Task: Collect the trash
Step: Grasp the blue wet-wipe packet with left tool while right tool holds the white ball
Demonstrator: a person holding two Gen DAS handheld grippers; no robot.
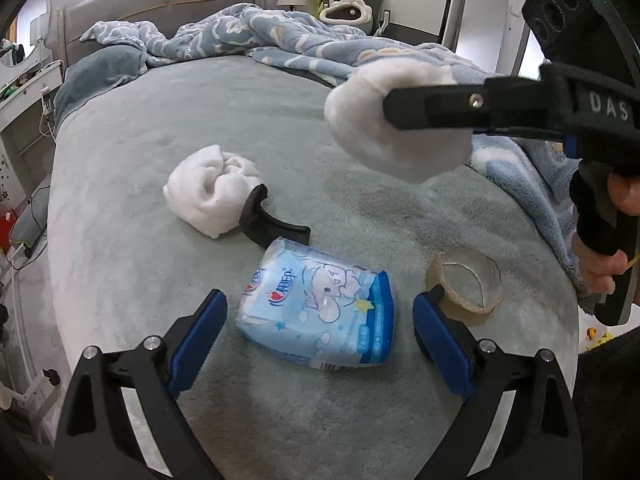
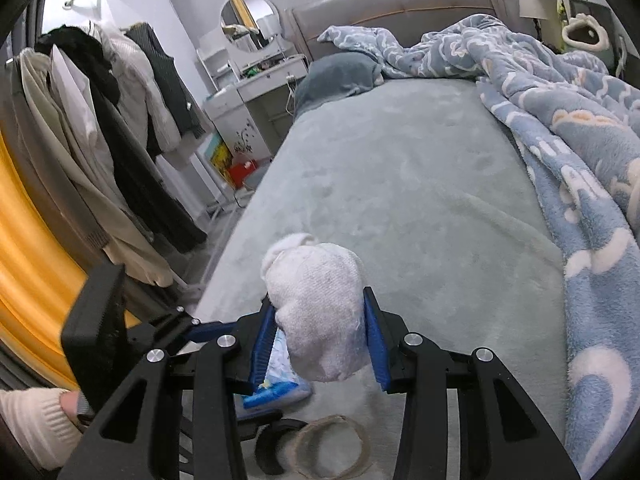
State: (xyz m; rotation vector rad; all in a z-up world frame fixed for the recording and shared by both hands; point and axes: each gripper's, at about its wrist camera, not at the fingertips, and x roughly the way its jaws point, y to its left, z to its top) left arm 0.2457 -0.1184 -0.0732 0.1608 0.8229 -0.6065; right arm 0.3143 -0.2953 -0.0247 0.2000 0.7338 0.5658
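My right gripper [image 2: 320, 336] is shut on a balled white sock [image 2: 320, 308], held up above the grey bed. The left wrist view shows the same white sock [image 1: 384, 120] in the air at upper right, pinched by the right gripper's black fingers [image 1: 432, 106]. My left gripper [image 1: 320, 328] is open and hovers low, its blue pads on either side of a light blue tissue pack [image 1: 320, 312] without touching it. A second rolled white sock [image 1: 208, 196] lies on the bed beyond it, beside a black curved plastic piece [image 1: 268, 224]. A tape roll [image 1: 464, 284] lies right of the pack.
A crumpled blue blanket [image 2: 560, 140] covers the bed's right side and far end. Clothes hang on a rack [image 2: 100, 140] left of the bed, with a dresser and round mirror [image 2: 250, 20] behind. The grey bedsheet [image 2: 400, 180] stretches ahead. A person's hand [image 1: 604, 260] grips the right tool.
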